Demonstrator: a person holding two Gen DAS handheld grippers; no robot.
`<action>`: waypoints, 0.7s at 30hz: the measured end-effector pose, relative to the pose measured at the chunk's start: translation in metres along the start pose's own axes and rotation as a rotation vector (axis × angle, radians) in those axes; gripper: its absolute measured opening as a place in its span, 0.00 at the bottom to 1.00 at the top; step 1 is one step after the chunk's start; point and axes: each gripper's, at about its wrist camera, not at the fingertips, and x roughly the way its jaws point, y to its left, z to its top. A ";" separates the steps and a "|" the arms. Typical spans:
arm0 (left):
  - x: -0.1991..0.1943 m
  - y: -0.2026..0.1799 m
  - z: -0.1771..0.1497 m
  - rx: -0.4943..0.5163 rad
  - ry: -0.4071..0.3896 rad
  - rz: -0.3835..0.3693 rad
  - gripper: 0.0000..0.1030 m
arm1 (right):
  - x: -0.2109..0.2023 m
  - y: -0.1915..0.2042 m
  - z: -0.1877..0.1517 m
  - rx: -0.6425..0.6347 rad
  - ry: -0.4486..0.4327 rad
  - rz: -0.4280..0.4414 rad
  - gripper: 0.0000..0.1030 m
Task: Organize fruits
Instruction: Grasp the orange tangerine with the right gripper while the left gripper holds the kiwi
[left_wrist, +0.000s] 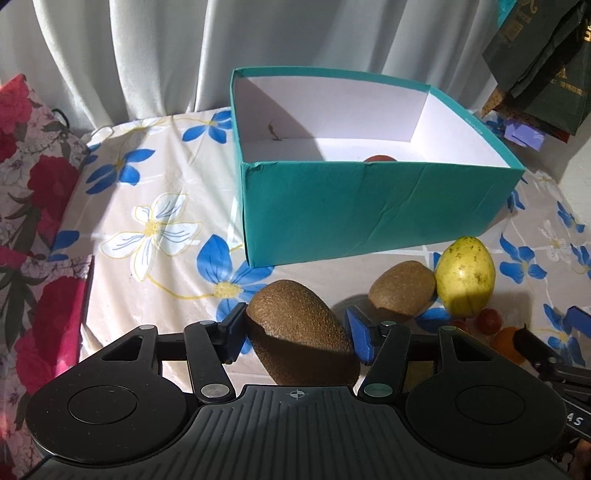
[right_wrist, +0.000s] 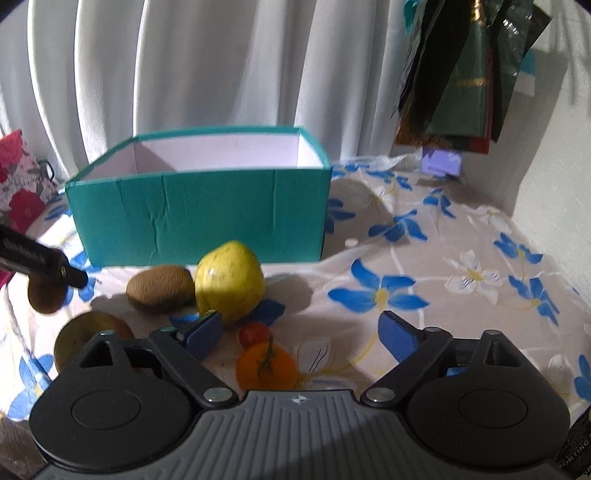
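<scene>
From the left wrist, the left gripper (left_wrist: 297, 334) has its blue fingers (left_wrist: 357, 334) squeezed on a brown kiwi (left_wrist: 301, 332), just in front of the green box (left_wrist: 369, 218). A second kiwi (left_wrist: 402, 290) touches a yellow fruit (left_wrist: 464, 275).

From the right wrist, the right gripper (right_wrist: 303, 332) has its fingers wide apart, holding nothing. An orange (right_wrist: 266, 365) and a little red tomato (right_wrist: 254, 332) sit between them, in front of the box.

Fuzzy matt kiwi (left_wrist: 299, 328), creased teal cardboard box (left_wrist: 369, 210), glossy tablecloth (left_wrist: 166, 184)

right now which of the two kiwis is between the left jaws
The nearer kiwi, between the left gripper jaws. The other kiwi lies free, touching the yellow fruit.
</scene>
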 end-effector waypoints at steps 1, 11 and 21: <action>-0.002 -0.001 0.000 0.006 -0.003 0.003 0.60 | 0.003 0.001 -0.002 0.001 0.010 0.004 0.82; -0.006 -0.001 0.000 0.019 0.004 -0.001 0.60 | 0.023 0.007 -0.014 0.005 0.108 0.031 0.66; -0.008 -0.006 0.000 0.025 0.006 0.003 0.60 | 0.027 0.009 -0.014 0.001 0.131 0.032 0.55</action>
